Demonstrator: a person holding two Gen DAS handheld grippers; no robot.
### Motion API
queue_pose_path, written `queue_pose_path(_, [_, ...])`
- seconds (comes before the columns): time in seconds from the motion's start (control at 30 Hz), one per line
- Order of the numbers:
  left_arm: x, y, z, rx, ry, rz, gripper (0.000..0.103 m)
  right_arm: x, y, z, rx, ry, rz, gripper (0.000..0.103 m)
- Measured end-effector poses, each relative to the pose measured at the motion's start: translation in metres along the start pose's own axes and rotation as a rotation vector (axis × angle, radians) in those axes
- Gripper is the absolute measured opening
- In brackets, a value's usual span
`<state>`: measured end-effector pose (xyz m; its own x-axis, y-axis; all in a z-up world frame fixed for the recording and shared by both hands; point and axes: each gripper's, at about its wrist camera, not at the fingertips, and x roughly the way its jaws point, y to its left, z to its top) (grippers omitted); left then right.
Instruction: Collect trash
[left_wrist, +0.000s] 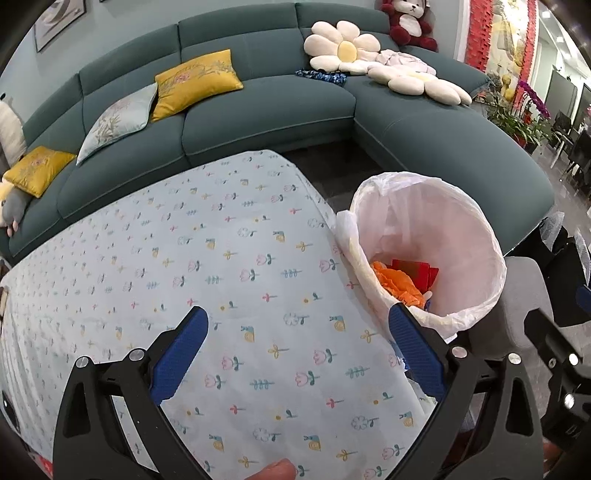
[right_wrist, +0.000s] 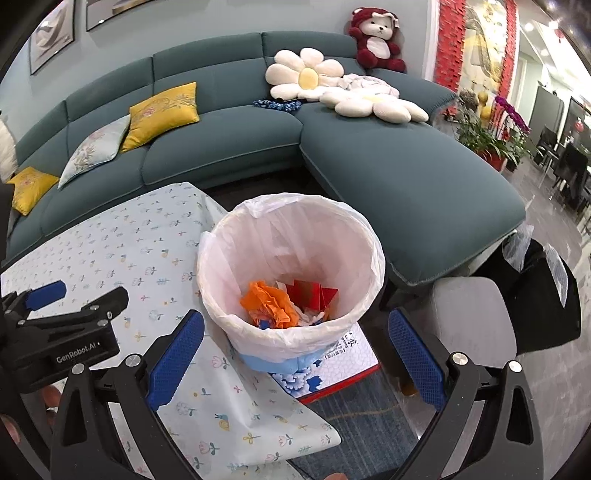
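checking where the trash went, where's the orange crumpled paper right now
The orange crumpled paper lies at the bottom of the white-lined bin, left of the red pieces, in the middle of the right wrist view beside the tablecloth's edge.

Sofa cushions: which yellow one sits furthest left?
The yellow embroidered cushion at the teal sofa's far-left end. The other yellow cushion leans on the backrest, right of the pale blue cushion.
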<state>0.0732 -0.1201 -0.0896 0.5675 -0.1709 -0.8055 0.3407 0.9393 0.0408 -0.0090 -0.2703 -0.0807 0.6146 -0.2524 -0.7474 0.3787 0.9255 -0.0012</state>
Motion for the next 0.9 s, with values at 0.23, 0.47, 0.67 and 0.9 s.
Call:
queue_pose_path(0.23, [0.0019, -0.0013, 0.0014, 0.016, 0.006, -0.017, 0.094, 0.0041, 0.0025, -0.0046, 0.014, 0.012, -0.012, 0.096])
queue_pose_path(0.47, [-0.0008, -0.0075, 0.0003, 0.048, -0.003, -0.016, 0.094, 0.0035, 0.0024, -0.0029, 0.023, 0.011, -0.017, 0.096])
queue_pose_path(0.67, [-0.0026, -0.0075, 0.0010, 0.049, -0.009, -0.005, 0.094, 0.0024, 0.0000, -0.0011, 0.024, 0.007, -0.025, 0.096])
queue_pose_path(0.9, [-0.0026, -0.0039, 0.0013, 0.039, -0.013, 0.005, 0.094, 0.0025, 0.0000, 0.0007, 0.018, 0.006, -0.027, 0.096])
